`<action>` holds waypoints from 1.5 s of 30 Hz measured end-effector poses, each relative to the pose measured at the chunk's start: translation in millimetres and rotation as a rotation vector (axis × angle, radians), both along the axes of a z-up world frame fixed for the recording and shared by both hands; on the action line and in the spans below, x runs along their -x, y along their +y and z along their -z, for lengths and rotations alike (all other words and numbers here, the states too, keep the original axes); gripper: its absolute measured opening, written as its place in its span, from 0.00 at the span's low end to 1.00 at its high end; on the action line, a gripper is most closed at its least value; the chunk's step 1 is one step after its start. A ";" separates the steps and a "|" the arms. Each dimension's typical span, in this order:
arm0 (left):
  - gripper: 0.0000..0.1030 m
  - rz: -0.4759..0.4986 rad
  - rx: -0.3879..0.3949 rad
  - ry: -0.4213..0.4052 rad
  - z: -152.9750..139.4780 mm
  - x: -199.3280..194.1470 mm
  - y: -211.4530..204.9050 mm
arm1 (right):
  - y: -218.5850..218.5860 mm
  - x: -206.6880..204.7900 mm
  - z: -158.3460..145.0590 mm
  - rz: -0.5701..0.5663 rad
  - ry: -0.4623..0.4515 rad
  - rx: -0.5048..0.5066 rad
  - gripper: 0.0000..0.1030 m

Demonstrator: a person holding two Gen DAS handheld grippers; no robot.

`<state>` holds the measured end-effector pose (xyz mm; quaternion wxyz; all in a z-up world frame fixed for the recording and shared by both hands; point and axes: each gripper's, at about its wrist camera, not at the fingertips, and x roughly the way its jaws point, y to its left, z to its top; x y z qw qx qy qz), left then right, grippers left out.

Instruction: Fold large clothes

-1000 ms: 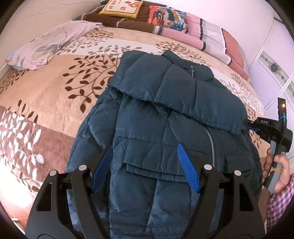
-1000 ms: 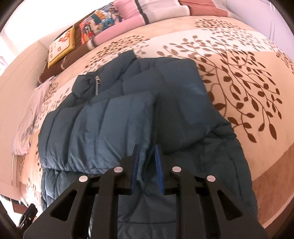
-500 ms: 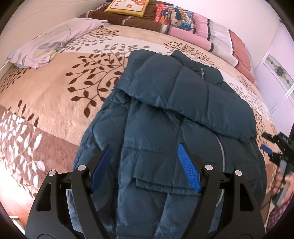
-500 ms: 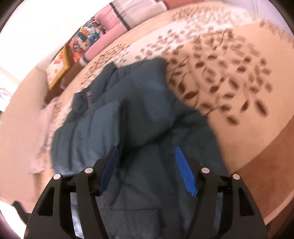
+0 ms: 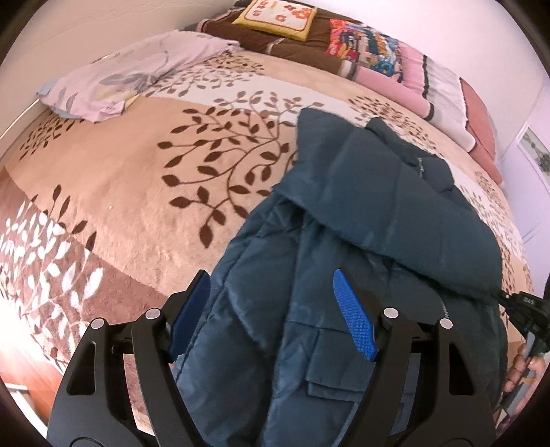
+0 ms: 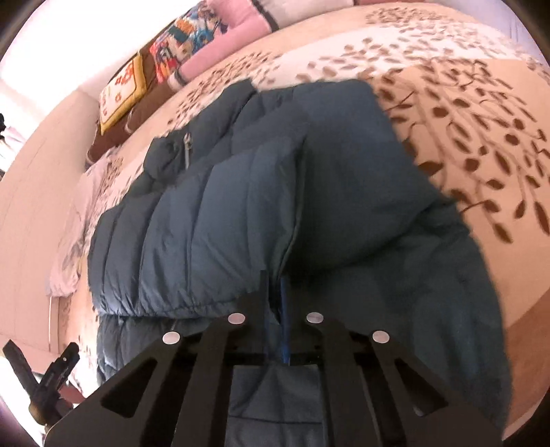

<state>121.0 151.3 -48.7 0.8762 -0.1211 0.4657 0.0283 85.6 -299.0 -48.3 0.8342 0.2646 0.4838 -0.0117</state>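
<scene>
A dark teal padded jacket (image 5: 361,261) lies front-up on the bed (image 5: 137,192), spread over a beige blanket printed with brown leaf branches. In the left wrist view it fills the lower right, from about 1 o'clock down to 6 o'clock, with its collar and zip pull (image 5: 420,164) toward 1 o'clock. One sleeve (image 5: 385,213) is folded across the chest, running from 12 o'clock toward 3 o'clock, and a flapped pocket (image 5: 337,364) sits near 5 o'clock.

The left tongs (image 5: 271,319) hover over the jacket's lower left edge with their blue pads wide apart and nothing between them; the left pad sits over the hem side, the right pad over the body.

The right tongs (image 6: 275,309) are closed on the cuff end of the folded sleeve (image 6: 206,233), with the fabric pinched between the pads at about 6 o'clock in the right wrist view. In the left wrist view the same tool shows at 4 o'clock, at the sleeve end, held by the person's right hand (image 5: 522,364).

A pale lilac floral cloth (image 5: 130,75) lies bunched at 10 o'clock on the bed, well apart from the jacket. Along the headboard, from 12 to 2 o'clock, stand a yellow flowered cushion (image 5: 275,17), a multicoloured cushion (image 5: 364,41) and pink pillows (image 5: 443,93).
</scene>
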 end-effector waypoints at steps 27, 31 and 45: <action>0.72 -0.001 -0.004 0.023 4.5 12.1 11.0 | 10.9 -9.1 5.3 -0.106 0.031 0.052 0.23; 0.72 0.019 -0.015 0.026 3.3 22.8 15.4 | 8.2 15.0 -6.5 -0.132 0.011 0.055 0.30; 0.73 0.031 -0.016 0.058 6.8 93.7 33.2 | -30.3 146.5 -25.0 -0.092 0.001 0.256 0.63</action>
